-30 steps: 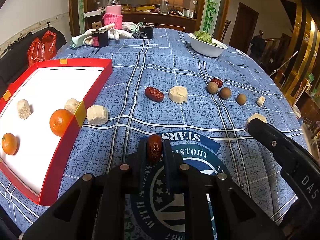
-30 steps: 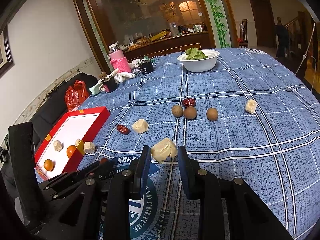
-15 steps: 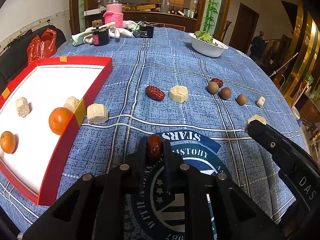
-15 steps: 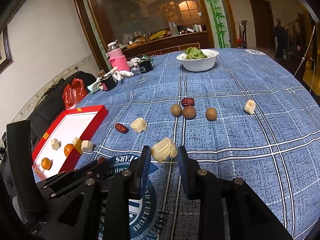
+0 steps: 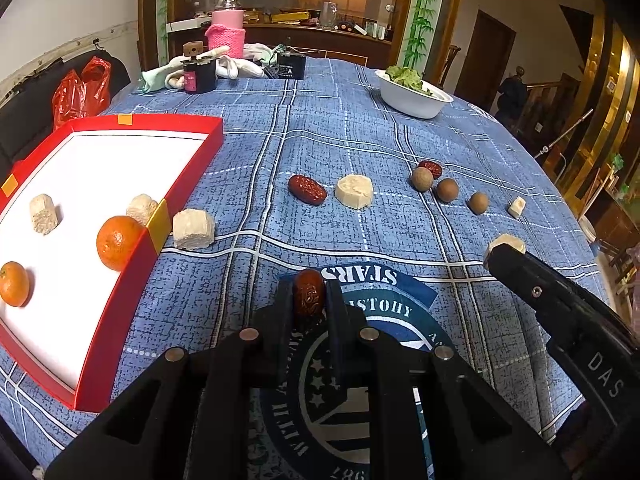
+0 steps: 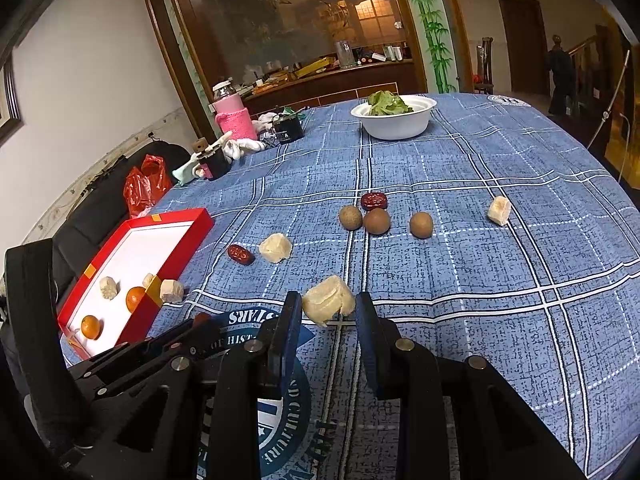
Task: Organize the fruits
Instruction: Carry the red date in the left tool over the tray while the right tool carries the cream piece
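While clamped between the black fingers of the left tool [image 5: 309, 300], dark red wrinkled date [image 5: 309, 298] held upright above the navy round emblem [image 5: 360, 360] printed on the blue checked cloth of the tabletop [image 5: 320, 140]. Right tool [image 6: 326, 312] closed on a pale cream crumbly chunk [image 6: 328, 305], gripped at both sides, near the middle of the tabletop. Far left: shallow red cardboard box with a white floor [image 5: 188, 168], containing two round orange mandarins [image 5: 118, 242] and two pale porous blocks [image 5: 44, 214]; a third pale block [image 5: 193, 229] just outside the box's right wall, touching or almost touching it. Farther out, in a loose row from left to right: another red date [image 5: 307, 189], a cream round piece [image 5: 354, 191], a small red date [image 5: 430, 168] behind three brown round longans [image 5: 447, 190], then a small pale cube [image 5: 516, 206]. At the far right, white bowl of green leaves [image 6: 394, 116]; at the far left edge, pink-sleeved bottle [image 6: 234, 114].
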The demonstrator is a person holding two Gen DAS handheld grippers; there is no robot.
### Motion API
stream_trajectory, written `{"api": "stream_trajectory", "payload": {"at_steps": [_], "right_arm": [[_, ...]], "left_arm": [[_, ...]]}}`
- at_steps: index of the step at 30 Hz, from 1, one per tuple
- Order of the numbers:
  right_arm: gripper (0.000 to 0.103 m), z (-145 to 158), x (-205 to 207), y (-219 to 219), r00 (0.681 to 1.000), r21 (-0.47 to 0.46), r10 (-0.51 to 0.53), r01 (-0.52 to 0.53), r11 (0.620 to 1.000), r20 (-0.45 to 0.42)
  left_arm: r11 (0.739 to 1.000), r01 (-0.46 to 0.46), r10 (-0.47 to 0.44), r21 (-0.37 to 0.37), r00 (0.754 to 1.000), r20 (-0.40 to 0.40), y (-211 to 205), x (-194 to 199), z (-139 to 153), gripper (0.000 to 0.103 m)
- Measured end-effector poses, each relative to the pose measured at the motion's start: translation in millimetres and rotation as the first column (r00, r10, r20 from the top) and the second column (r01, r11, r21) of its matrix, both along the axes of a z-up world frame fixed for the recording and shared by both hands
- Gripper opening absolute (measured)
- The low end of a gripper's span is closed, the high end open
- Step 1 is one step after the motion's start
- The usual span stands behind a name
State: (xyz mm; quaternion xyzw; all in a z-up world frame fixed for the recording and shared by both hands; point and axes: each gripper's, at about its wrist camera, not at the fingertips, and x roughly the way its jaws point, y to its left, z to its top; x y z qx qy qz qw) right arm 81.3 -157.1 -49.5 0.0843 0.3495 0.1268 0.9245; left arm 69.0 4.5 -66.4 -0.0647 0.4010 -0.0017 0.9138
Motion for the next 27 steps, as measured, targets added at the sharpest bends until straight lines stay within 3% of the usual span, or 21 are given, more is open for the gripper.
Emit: {"api": "stream_trajectory", "payload": {"at_steps": [27], "right_arm": [[0.028,1.3,-1.1,5.9,1.000,-0.051,-0.010,0.010,0.999,0.006]], "left_arm": [[1.000,-0.006,0.007,-0.024,1.000,0.012,4.6,-2.1,1.5,0.014]]}}
